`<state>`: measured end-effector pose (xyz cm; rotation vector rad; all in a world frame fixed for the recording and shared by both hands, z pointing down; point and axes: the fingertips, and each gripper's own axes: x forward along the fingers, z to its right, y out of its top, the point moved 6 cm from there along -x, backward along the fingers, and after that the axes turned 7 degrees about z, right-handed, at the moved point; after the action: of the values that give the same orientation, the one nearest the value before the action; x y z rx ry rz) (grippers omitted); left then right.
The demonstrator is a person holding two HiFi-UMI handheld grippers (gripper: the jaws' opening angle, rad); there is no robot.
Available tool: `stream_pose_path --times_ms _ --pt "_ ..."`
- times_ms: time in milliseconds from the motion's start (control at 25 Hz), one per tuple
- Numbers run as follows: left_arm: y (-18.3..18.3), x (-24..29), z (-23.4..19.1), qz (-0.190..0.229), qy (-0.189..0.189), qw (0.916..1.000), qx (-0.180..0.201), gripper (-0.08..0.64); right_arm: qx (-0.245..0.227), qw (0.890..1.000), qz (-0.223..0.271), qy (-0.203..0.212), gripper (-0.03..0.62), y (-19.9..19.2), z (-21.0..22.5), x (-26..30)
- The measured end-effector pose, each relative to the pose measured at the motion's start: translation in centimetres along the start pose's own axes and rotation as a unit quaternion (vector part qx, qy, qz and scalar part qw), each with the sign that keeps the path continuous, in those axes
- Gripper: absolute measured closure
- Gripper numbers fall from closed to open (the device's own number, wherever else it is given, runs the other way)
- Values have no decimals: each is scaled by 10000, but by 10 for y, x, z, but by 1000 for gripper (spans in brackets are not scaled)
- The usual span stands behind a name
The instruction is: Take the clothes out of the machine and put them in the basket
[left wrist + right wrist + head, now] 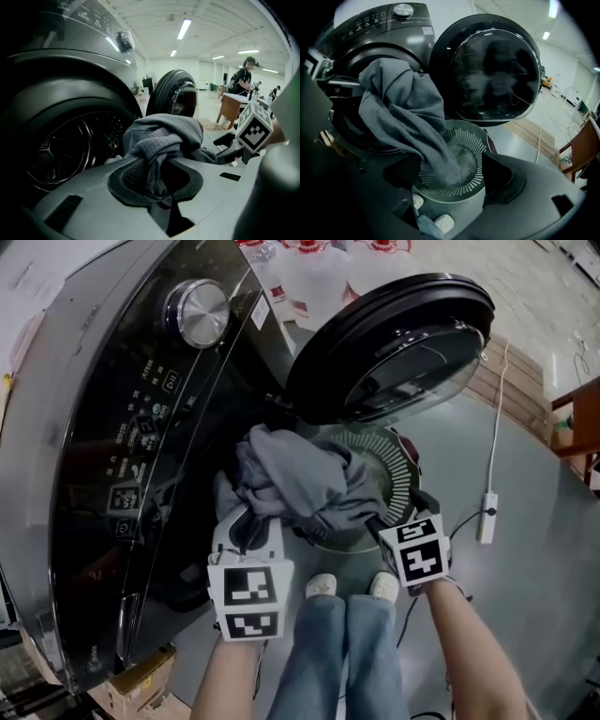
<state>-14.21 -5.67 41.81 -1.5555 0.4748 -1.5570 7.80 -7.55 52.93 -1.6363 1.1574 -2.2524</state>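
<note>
A grey cloth (pixel 291 479) hangs bunched between the washing machine's (pixel 112 427) opening and the round slatted basket (pixel 401 470) on the floor under the open door (pixel 394 343). My left gripper (pixel 246 523) is shut on one end of the cloth (pixel 164 136), with fabric pinched between its jaws (pixel 157 176) just outside the drum (pixel 70 145). My right gripper (pixel 403 510) is open over the basket (pixel 476 140). The cloth's (pixel 403 103) lower end drops into the basket between the spread jaws (pixel 450 176), close to the left one, and neither pad presses on it.
The person's two shoes (pixel 322 585) stand right beside the basket. A cable with a power strip (pixel 487 517) lies on the floor to the right, near a wooden pallet (pixel 511 381). A cardboard box (pixel 141 681) sits below the machine. People stand at a table (pixel 243 79) far off.
</note>
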Motion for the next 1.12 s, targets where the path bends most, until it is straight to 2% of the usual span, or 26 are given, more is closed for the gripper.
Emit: stream_pose_path --times_ms 200,320,400,560,680,800,840,920,960,1120 --pt "9 5 9 10 -315 9995 -56 494 -244 9988 29 429 151 -4 -10 0" --pt "8 11 12 -103 -563 9983 -133 494 -447 9950 139 880 123 -1 -25 0" --pt "9 14 15 -174 -716 9972 -85 494 -657 9896 390 1222 115 7 -39 -3" --pt "11 18 19 -357 -1004 9943 -62 494 -1114 9722 1229 1652 117 36 -67 -8" --pt "10 22 21 -534 -1312 9899 -36 494 -901 9686 1520 1750 117 54 -79 -4" --pt "8 25 25 -593 -1827 9813 -100 494 -755 9765 1308 1536 118 65 -76 8" --pt "8 26 26 -581 -1948 9791 -117 494 -776 9783 1196 1501 157 67 -76 10" --pt "7 28 25 -550 -2023 9776 -203 492 -793 9786 1100 1550 396 70 -78 10" --pt "7 30 24 -525 -2014 9778 -257 492 -735 9782 1106 1594 446 70 -80 8" --pt "5 31 22 -385 -2017 9786 -123 415 -296 9784 1172 1678 474 66 -75 2"
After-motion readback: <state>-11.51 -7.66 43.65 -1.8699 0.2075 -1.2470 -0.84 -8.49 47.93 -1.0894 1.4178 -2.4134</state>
